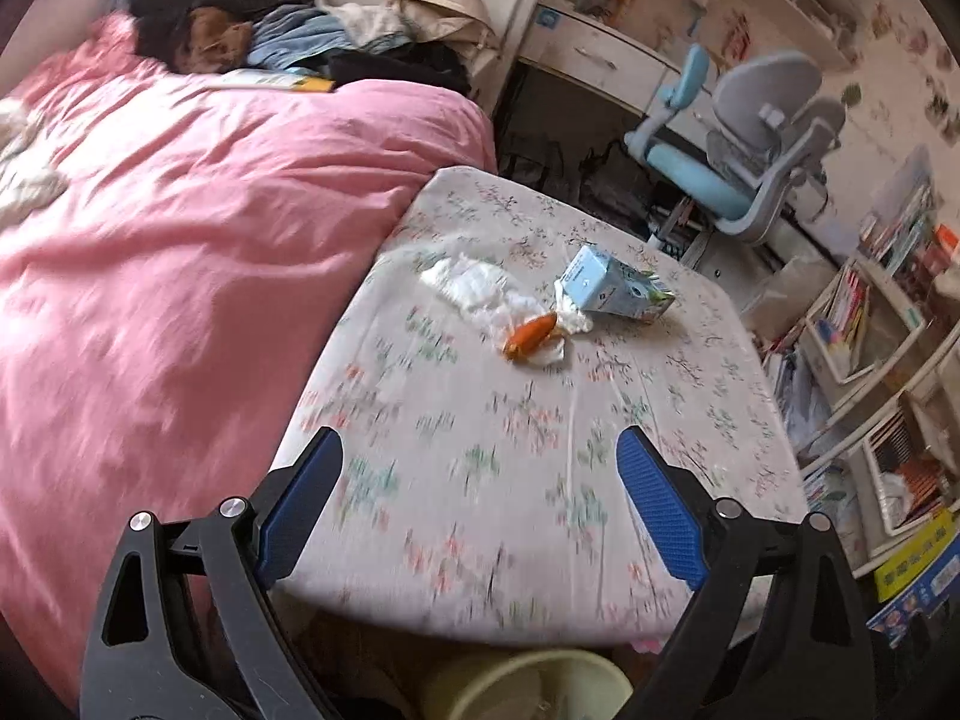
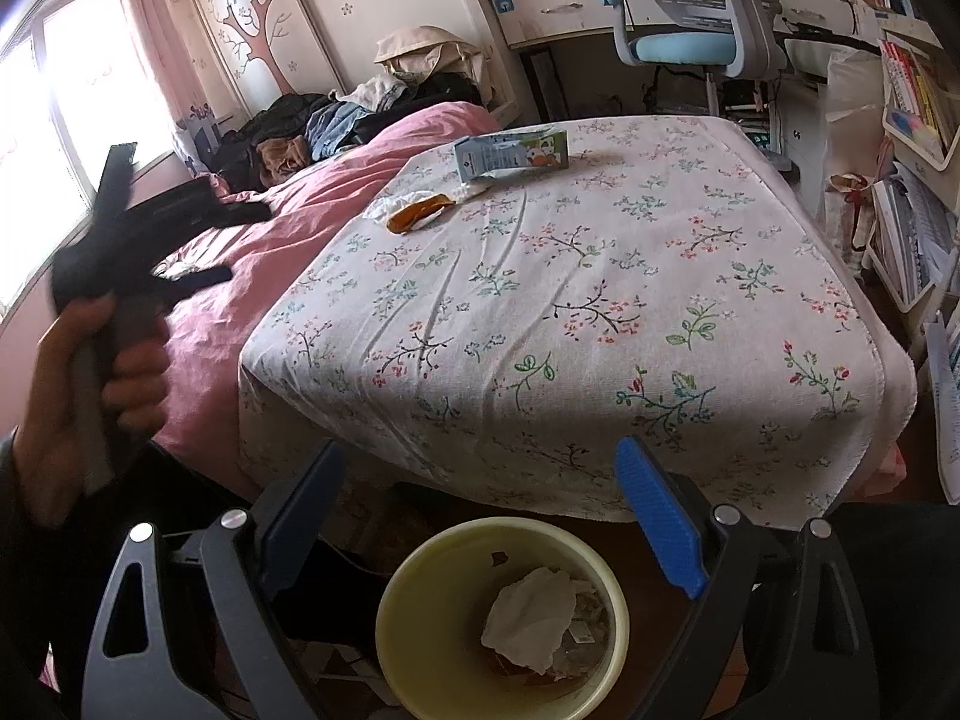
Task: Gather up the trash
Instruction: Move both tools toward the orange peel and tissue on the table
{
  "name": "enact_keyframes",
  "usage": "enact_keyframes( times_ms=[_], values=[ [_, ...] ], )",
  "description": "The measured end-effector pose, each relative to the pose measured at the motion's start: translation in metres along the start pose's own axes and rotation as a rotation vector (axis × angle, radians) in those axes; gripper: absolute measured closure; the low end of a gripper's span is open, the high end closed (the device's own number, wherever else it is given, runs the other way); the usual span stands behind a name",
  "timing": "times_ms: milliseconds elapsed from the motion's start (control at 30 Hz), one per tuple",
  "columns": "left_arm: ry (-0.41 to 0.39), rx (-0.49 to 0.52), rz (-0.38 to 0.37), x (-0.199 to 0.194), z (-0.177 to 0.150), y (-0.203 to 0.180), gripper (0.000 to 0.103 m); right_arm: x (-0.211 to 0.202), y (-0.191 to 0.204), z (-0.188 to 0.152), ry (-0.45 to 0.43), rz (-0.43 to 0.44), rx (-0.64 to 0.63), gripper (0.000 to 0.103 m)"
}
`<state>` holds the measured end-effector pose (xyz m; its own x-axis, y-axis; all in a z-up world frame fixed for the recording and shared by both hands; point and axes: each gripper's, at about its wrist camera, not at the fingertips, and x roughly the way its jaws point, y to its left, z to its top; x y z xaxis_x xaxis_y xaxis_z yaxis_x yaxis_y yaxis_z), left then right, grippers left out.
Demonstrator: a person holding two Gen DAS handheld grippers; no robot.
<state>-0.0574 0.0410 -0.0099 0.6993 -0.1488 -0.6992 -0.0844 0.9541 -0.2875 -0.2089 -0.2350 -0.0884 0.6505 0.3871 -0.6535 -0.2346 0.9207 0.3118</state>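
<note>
Two grippers, both with jaws apart and nothing between them. Your left gripper (image 1: 480, 504) hangs over the near part of the table (image 1: 456, 540), which wears a flowered cloth; the left view is blurred. Your right gripper (image 2: 480, 516) sits lower, over the yellow bin (image 2: 420, 576) that stands on the floor at the table's near edge. A crumpled tissue (image 2: 528, 612) lies in the bin on top of other scraps.

The trash left on the table sits toward its far side, close to the pink bed (image 1: 180, 228): a blue carton (image 1: 612, 291) lying on its side, an orange wrapper (image 1: 531, 333) just beside it on white paper, and a wad of tissue (image 1: 474, 285) touching that paper on the bed side. All three are well apart from either gripper.

In the right view your left hand (image 2: 90, 384) grips the left tool's handle, raised off to the side over the bed.
</note>
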Motion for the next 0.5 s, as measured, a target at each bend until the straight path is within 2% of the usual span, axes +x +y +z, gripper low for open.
enact_keyframes(
  times_ms=[100,233,267,400,500],
  values=[
    [-0.03,0.102,-0.003,0.018,0.019,-0.022,0.022,0.003,-0.003,0.001,0.003,0.014,0.02,0.015],
    [0.002,0.306,-0.019,0.062,0.039,-0.059,0.05,0.007,-0.01,0.003,0.012,0.036,0.062,0.015],
    [0.022,0.333,-0.014,0.075,0.041,-0.063,0.056,0.008,-0.011,0.004,0.012,0.041,0.07,0.015],
    [0.12,0.371,0.01,0.121,0.046,-0.068,0.068,0.01,-0.019,0.006,0.014,0.059,0.111,0.015],
    [0.177,0.408,0.037,0.147,0.044,-0.07,0.081,0.011,-0.024,0.008,0.013,0.068,0.14,0.014]
  ],
)
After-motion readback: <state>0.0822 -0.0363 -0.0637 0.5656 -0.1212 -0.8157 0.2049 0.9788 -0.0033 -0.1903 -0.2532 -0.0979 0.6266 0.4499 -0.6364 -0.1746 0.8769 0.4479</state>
